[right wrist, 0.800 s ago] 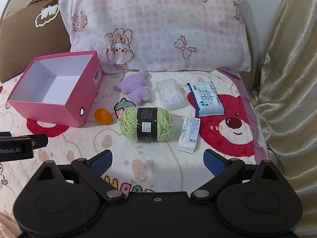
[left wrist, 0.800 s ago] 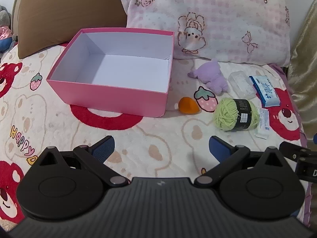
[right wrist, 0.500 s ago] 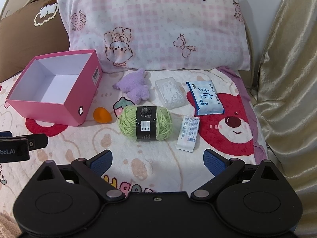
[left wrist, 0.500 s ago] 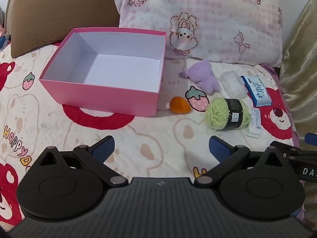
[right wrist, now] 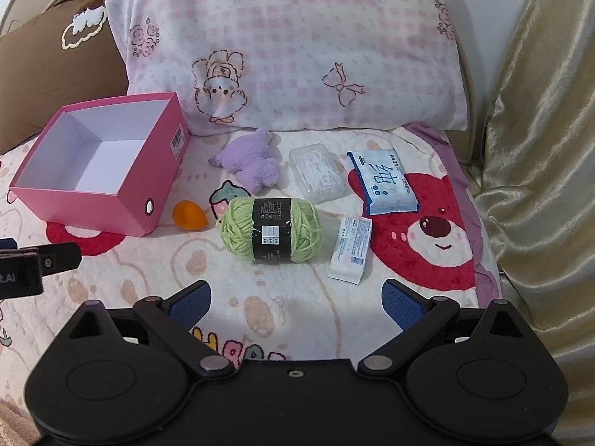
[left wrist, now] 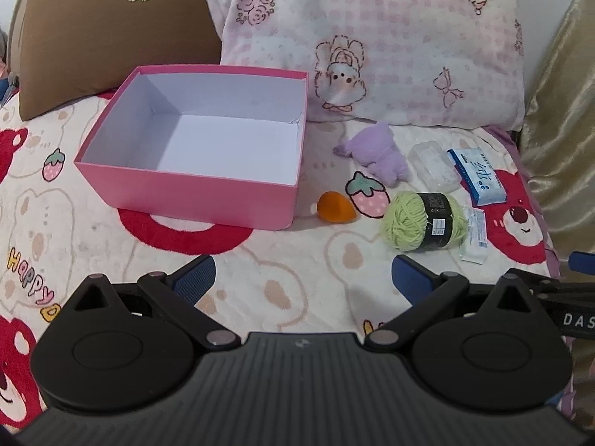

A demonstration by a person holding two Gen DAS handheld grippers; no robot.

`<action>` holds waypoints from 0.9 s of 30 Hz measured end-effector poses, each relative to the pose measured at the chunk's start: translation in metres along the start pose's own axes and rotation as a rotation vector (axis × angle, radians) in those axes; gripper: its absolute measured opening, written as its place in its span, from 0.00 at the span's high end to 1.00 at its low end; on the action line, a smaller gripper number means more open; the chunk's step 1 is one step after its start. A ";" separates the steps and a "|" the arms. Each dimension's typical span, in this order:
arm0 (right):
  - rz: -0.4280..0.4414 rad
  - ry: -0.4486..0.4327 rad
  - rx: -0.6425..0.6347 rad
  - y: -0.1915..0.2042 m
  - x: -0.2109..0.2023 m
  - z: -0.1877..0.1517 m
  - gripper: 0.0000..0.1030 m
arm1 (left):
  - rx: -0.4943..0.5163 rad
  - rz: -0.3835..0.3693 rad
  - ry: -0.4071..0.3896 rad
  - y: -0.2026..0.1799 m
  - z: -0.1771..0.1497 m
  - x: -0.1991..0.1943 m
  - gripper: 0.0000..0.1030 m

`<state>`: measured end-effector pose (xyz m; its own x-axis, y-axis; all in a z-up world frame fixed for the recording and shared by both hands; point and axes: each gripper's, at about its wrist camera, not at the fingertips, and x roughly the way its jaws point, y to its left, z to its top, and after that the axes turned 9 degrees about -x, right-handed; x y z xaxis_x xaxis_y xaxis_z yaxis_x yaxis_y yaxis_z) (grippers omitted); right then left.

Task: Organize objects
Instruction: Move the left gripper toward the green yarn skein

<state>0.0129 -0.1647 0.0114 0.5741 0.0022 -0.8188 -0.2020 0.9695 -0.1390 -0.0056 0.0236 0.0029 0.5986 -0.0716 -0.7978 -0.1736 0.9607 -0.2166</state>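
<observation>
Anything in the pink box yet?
No, in the left wrist view the pink box shows only its bare white floor, and the yarn and orange sponge lie outside on the blanket.

The bedspread (left wrist: 44, 223) has "Happy" stitched in coloured letters near its left edge, with one more letter below that is cut off. White letters "DAS" show on the black body of the right gripper (left wrist: 574, 320) where it enters the left wrist view. The other gripper, the left gripper (right wrist: 15, 278), shows the letters "AI". The blue tissue pack (right wrist: 383, 182) carries one large Chinese character. The pink box (right wrist: 163, 171) wears a barcode sticker, and the yarn ball (right wrist: 269, 235) has a black band; their print is too small to read.
</observation>
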 end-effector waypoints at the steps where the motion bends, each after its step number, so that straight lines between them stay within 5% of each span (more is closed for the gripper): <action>1: -0.001 0.001 0.000 0.000 0.000 0.000 0.03 | 0.002 -0.013 0.006 0.000 0.001 0.000 0.01; 4: -0.005 0.002 -0.003 -0.001 0.000 -0.001 0.03 | -0.024 -0.052 0.012 0.001 0.001 -0.004 0.01; 27: -0.007 -0.026 -0.017 -0.005 -0.019 -0.001 0.03 | -0.018 0.006 -0.001 0.000 -0.001 -0.017 0.01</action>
<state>0.0022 -0.1701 0.0275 0.5957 0.0020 -0.8032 -0.2113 0.9652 -0.1543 -0.0168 0.0243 0.0159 0.5981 -0.0654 -0.7988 -0.1914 0.9562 -0.2216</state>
